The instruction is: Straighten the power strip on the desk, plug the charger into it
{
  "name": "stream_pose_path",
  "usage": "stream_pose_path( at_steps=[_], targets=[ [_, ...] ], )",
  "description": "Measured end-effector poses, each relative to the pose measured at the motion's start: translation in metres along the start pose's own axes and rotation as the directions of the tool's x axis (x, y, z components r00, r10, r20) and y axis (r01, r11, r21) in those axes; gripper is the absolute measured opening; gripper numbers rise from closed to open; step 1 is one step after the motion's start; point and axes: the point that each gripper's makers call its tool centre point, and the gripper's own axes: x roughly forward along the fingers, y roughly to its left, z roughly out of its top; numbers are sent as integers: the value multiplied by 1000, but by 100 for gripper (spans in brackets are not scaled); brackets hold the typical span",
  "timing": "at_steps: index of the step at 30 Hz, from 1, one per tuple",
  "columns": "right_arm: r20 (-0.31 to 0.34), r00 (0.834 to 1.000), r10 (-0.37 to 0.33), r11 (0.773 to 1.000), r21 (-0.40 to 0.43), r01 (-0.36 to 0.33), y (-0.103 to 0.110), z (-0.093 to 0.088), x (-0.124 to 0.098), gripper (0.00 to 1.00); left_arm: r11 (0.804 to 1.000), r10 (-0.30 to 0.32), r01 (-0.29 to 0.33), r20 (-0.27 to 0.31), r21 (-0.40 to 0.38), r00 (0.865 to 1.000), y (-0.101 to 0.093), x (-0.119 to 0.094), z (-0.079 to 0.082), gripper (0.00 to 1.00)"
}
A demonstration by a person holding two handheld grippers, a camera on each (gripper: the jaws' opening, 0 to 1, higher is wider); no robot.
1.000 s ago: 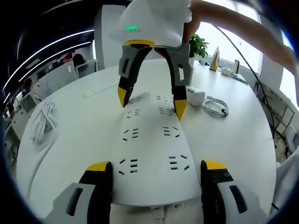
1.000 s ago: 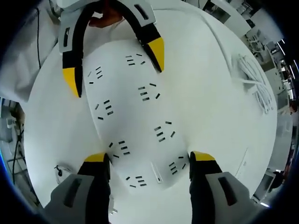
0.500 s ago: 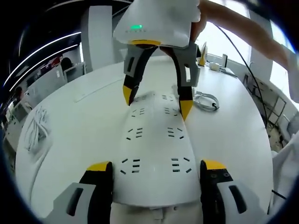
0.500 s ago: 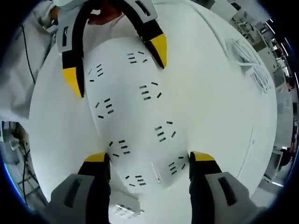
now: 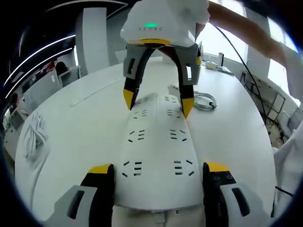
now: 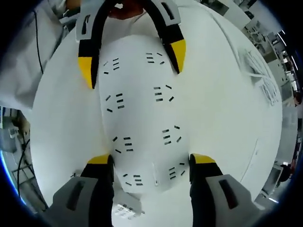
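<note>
Bracketing the power strip (image 5: pixel 156 156) at its near end, the left claw (image 5: pixel 158 171) clasps it by both long sides, so the pair can square it on the desk (image 5: pixel 80 123). The right claw (image 5: pixel 156 100) grips the far end; its housing's writing is unreadable. A cable (image 5: pixel 204 100) lies beside it.

From the right gripper view, the strip spans mid-desk between both claws; no brand readable.

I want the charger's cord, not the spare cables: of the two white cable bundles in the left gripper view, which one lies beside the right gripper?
The coiled cable, on the desk just beyond the right gripper. The loose bundle lies far off, near the desk's opposite edge.
</note>
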Motion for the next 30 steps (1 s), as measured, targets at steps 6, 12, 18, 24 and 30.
stream_pose_path(
  at_steps=[6,12,18,24,30],
  targets=[
    [-9,1000,25,999,-26,-25,-1,-3,3,64,1000,-2,2,-1,1,1000,0,0,0,77],
    [-18,1000,22,1000,0,-22,0,-3,2,64,1000,-15,15,-4,12,1000,1,0,0,77],
    [-22,1000,17,999,49,-16,6,-3,2,64,998,-49,50,-12,44,999,-1,0,-2,77],
    [-21,1000,10,993,121,-7,17,-2,1,63,993,-90,93,-30,80,995,-3,-1,-2,77],
    [-19,1000,5,983,185,-2,27,0,0,63,984,-125,131,-51,120,991,-5,-6,-2,76]
  ],
)
